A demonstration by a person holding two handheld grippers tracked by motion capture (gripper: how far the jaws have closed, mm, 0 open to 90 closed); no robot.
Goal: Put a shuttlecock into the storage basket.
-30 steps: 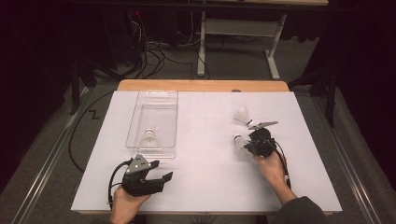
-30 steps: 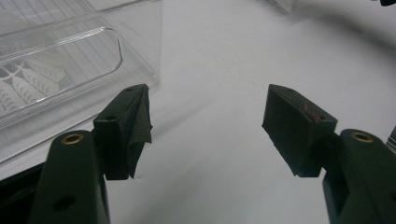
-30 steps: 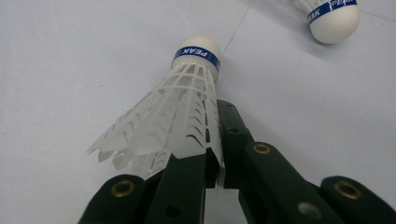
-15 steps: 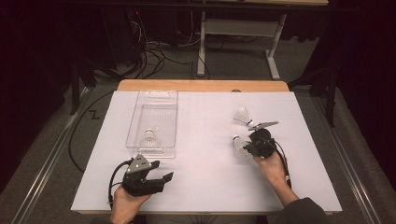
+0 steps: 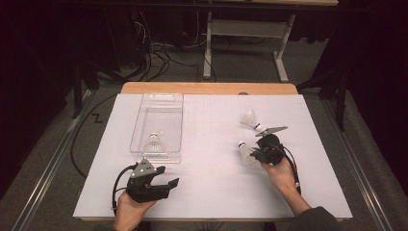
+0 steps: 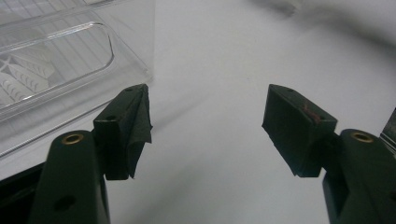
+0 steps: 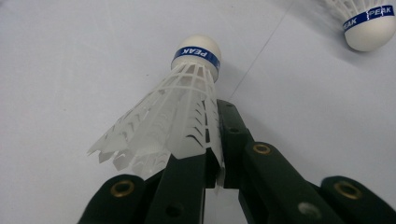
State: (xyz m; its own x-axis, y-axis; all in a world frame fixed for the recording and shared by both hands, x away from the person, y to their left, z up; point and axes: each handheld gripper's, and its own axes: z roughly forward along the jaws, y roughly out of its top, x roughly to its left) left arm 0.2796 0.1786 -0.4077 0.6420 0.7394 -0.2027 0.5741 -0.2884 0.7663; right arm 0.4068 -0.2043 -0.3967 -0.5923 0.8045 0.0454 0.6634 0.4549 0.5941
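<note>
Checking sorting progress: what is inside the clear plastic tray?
One white shuttlecock lies at the near end of the clear tray. The rest looks bare; through the transparent walls nothing appears hidden.

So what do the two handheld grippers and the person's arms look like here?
Both are black. The left gripper carries a grey three-cornered plate and a black cable looping behind it; its jaws have brass-coloured rivets and dark padded tips. The right gripper has a similar grey plate and trailing black cable. A dark sleeve covers the right forearm.
</note>
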